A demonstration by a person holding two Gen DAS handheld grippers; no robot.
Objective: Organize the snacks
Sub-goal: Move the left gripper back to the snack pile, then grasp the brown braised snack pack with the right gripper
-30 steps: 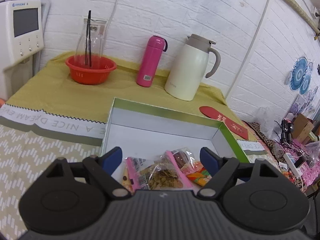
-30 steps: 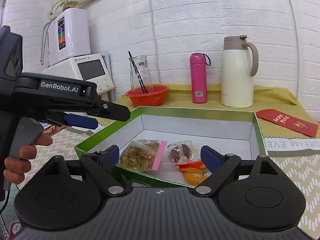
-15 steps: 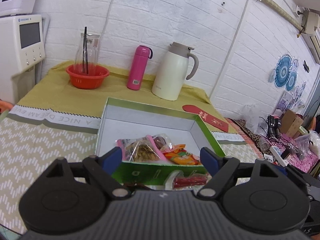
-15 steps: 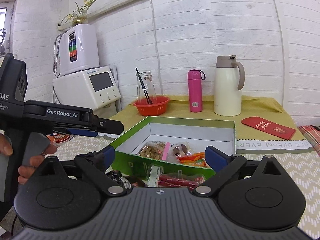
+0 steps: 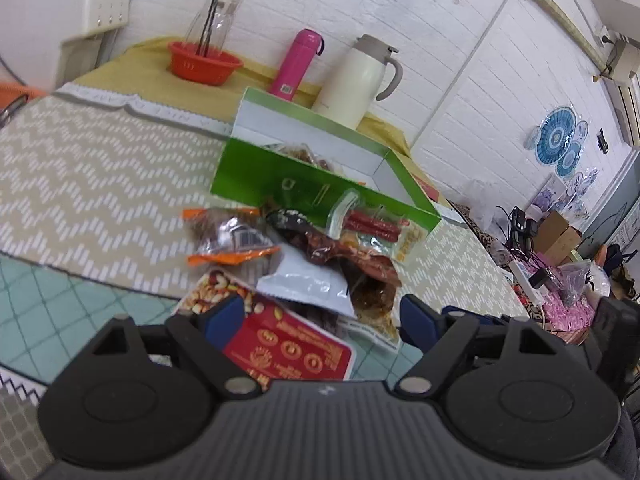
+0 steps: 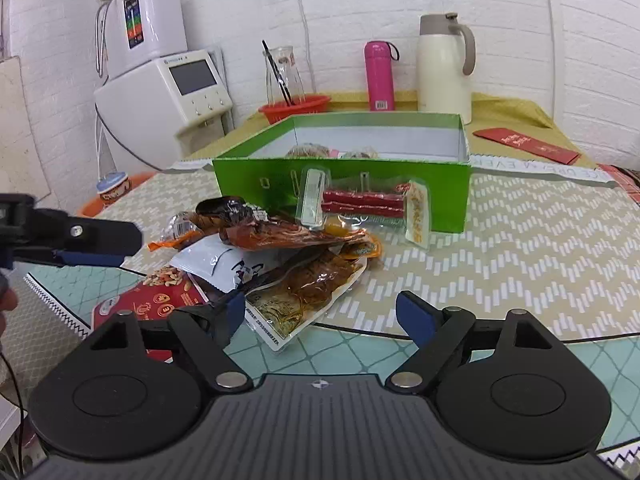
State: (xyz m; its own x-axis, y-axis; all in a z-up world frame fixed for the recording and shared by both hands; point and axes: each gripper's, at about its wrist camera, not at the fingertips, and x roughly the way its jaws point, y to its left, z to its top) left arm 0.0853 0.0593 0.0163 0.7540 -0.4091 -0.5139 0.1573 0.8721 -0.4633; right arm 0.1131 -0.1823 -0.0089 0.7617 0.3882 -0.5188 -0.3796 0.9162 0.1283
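Both grippers — left gripper and right gripper — gape empty above the snack pile; green box at twelve o'clock on the counter.

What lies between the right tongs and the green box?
In the right wrist view, a heap of snack packets covers the mat between the right tongs and the green box; none gripped.

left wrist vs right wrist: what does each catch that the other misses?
Left wrist only: blue wall discs and a cluttered side table. Right wrist only: the left tool seen from the side, a white wall unit, a tub. Both: green box, snack pile, pink bottle, white jug, red basket.
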